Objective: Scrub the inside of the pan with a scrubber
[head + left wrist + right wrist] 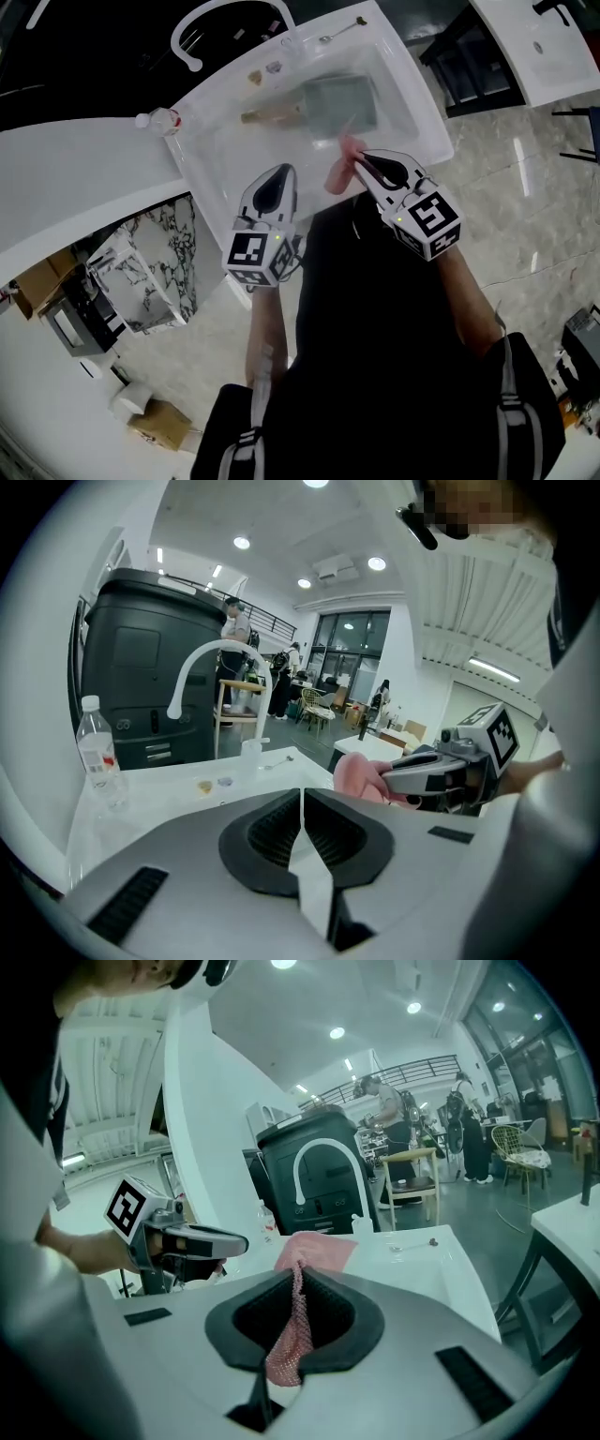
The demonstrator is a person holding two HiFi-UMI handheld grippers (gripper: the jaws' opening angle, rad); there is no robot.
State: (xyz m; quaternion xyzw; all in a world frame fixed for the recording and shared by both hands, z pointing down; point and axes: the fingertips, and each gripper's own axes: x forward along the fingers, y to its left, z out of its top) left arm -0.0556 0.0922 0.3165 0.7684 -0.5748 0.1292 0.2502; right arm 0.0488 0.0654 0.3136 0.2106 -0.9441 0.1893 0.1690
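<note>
Our right tool [364,161] pinches the scrubber [298,1279] by a thin fold just short of the pan [339,103] in the sink [417,112], left tool [277,174] clenched empty, so hard scrubbing may drag the mesh free.

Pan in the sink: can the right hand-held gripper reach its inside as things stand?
Probably yes. The right hand-held gripper, shut on the pink scrubber, hangs over the sink rim, and nothing lies between it and the open pan.

Scrubber [340,172]: pink mesh. Pan [337,101]: grey-green; handle [272,114]: tan. Sink [419,112]: white. Tap [217,646]: white. Floor [534,216]: beige, veined.
</note>
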